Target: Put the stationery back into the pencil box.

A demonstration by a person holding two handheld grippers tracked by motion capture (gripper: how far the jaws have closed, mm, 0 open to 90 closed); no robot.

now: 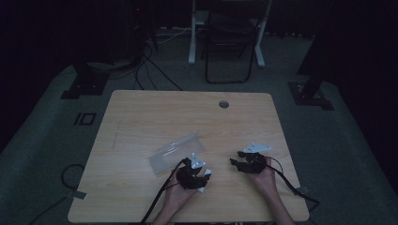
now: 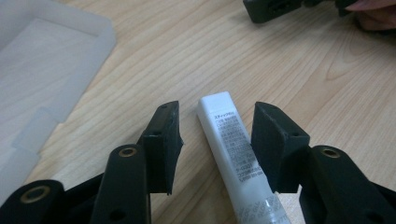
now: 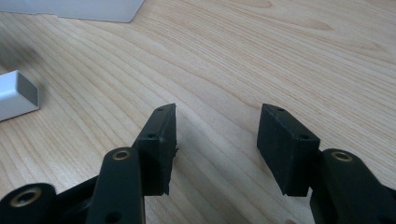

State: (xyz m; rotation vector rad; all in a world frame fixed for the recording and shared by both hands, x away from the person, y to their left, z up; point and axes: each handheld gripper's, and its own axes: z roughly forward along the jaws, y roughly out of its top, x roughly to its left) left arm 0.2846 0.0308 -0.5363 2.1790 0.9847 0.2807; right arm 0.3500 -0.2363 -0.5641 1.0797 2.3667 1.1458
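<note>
Left gripper view has a white tube (image 2: 236,149) with small printed text lying flat on the wooden table (image 2: 261,60), lengthways between the two black jaws of the left gripper (image 2: 215,140); jaws spread on either side of it, right pad just beside the tube, left pad a gap away, no pinch yet. Clear plastic box (image 2: 42,79) sits up-left of it on the table, near but apart. High view: left gripper (image 1: 199,176) low centre of the table, clear box (image 1: 177,152) just beyond it. Right gripper (image 1: 240,161) rests well to the side in the person's right hand (image 1: 264,176), jaws spread, nothing between them in the right gripper view, bare wood only. White tube end (image 3: 16,95) shows at that view's left edge.
</note>
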